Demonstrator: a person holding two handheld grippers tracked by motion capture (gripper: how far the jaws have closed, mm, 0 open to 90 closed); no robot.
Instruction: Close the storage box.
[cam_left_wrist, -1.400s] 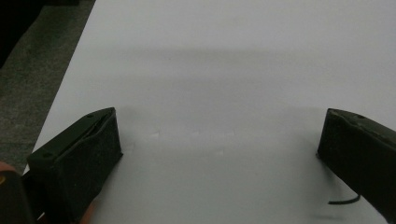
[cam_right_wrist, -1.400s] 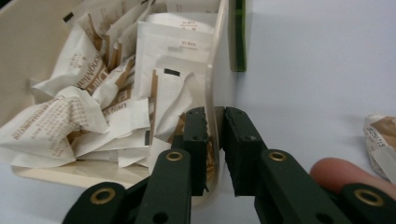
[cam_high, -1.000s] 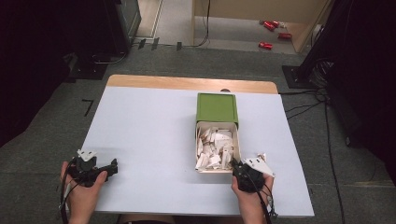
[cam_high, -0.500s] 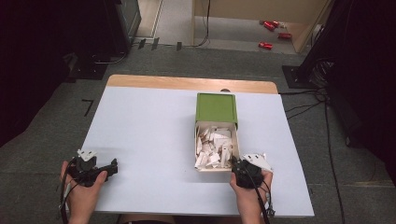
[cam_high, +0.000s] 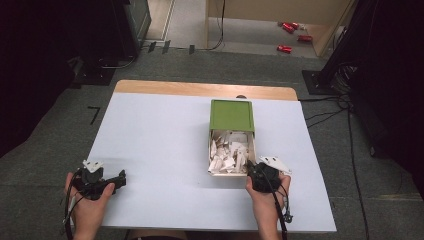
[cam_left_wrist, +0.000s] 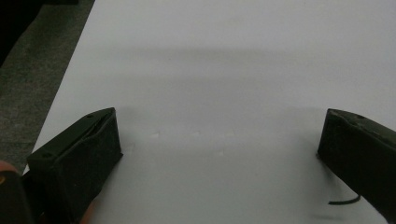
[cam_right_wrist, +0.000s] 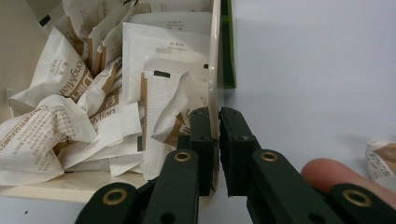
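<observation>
The landmark is the cream drawer tray (cam_high: 214, 171) pulled toward the person out of its green sleeve (cam_high: 232, 115), which lies on the far side of the tray on the pale bench (cam_high: 160, 150). The tray is heaped with crumpled white and brown paper sachets (cam_high: 227, 152), some printed with lettering. The right gripper (cam_high: 254, 172) sits at the tray's near right corner, held in the person's right hand (cam_high: 267, 197). In the right gripper view its two black fingers (cam_right_wrist: 201, 140) are pressed together on the tray's thin right side wall (cam_right_wrist: 214, 70), one finger inside the tray against the sachets (cam_right_wrist: 93, 107) and the other outside over the bench (cam_right_wrist: 317, 70); the wall stands upright between them. In that same view the edge of the green sleeve (cam_right_wrist: 227, 46) shows beyond the fingers, at the far end of the wall. One more sachet (cam_right_wrist: 380, 158) lies on the bench outside the tray, to the right of that gripper, beside a fingertip of the hand. Well apart from the tray, near the bench's near left corner, the left hand (cam_high: 90, 205) holds the left gripper (cam_high: 120, 179) low over the bench. In the left gripper view its fingers (cam_left_wrist: 88, 154) stand spread wide, with bare bench surface (cam_left_wrist: 224, 93) between them.
</observation>
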